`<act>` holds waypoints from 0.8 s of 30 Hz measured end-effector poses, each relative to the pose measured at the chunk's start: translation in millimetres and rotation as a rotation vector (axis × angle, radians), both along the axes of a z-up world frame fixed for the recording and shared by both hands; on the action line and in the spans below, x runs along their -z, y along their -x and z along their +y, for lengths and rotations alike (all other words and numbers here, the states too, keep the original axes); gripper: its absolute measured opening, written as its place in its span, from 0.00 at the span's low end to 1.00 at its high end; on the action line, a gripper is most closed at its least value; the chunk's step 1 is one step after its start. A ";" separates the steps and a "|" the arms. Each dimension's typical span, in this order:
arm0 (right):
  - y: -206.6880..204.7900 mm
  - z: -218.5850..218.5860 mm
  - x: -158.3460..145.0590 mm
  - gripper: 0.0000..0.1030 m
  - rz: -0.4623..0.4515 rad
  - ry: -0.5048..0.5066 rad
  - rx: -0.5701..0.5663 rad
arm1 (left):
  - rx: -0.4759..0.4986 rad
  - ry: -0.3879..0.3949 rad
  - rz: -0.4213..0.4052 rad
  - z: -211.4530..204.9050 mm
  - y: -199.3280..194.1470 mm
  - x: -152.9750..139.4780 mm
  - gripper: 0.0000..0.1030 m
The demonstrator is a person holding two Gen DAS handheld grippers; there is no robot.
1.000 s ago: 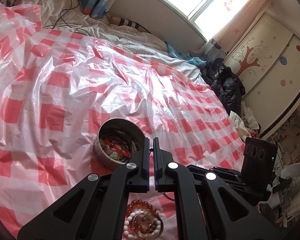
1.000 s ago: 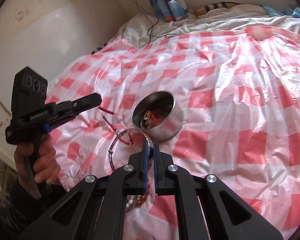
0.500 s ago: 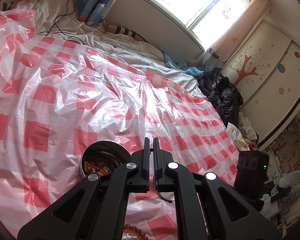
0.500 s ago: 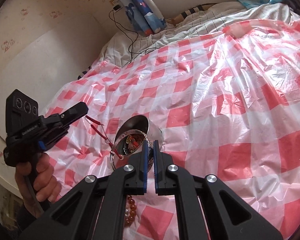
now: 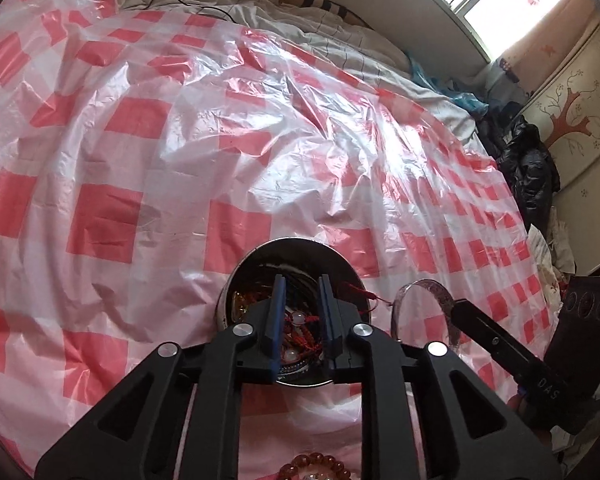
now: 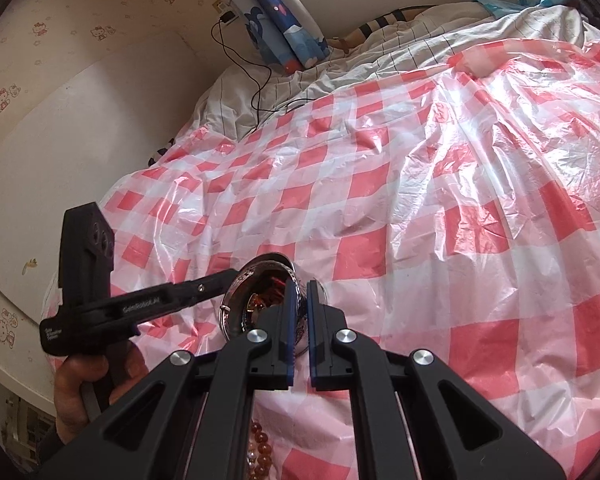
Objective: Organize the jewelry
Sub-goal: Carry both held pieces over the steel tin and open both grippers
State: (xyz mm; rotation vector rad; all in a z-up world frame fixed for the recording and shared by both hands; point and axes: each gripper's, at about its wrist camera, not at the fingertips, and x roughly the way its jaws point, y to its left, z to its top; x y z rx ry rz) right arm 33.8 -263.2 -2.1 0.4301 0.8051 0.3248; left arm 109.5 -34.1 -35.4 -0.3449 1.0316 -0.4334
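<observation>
Your left tongs (image 5: 302, 292) have swung over the steel bowl (image 5: 260, 256) and their jaws have just been opening; the red cord (image 5: 358, 291) now drapes the bowl's rim, nothing between them. Just right, your right tongs (image 6: 300, 294) stay pressed on the silver bangle (image 5: 432, 286). Amber beads (image 5: 320, 462) lie on the bed below both.

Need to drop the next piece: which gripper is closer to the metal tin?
Left. The left gripper hangs over the metal tin's mouth; the right gripper, clamping a silver bangle, sits beside it.
</observation>
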 end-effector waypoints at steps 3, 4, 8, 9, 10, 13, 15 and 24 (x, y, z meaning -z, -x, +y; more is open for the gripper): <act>-8.9 12.6 0.7 0.06 -0.001 0.008 -0.009 | -0.077 0.011 -0.053 18.8 7.6 -13.9 0.36; -11.4 16.9 0.8 0.06 -0.003 0.012 -0.014 | -0.106 0.015 -0.073 25.3 10.4 -18.3 0.40; -22.2 40.8 4.6 0.06 -0.002 0.059 -0.027 | -0.175 0.057 -0.092 44.9 14.7 -26.4 0.45; -25.0 46.2 6.7 0.06 0.001 0.074 -0.030 | -0.187 0.064 -0.089 48.2 15.3 -26.2 0.48; -27.8 51.7 10.1 0.07 0.009 0.100 -0.038 | -0.188 0.067 -0.087 49.5 15.2 -26.6 0.48; -35.0 58.2 19.8 0.14 0.046 0.125 -0.051 | -0.177 0.062 -0.085 49.8 15.5 -26.5 0.48; -30.2 40.1 12.2 0.29 0.010 0.090 0.017 | -0.176 0.059 -0.087 50.3 16.9 -27.3 0.49; -28.4 -0.5 19.8 0.41 0.073 -0.038 0.101 | -0.154 0.017 -0.096 44.9 18.6 -27.2 0.52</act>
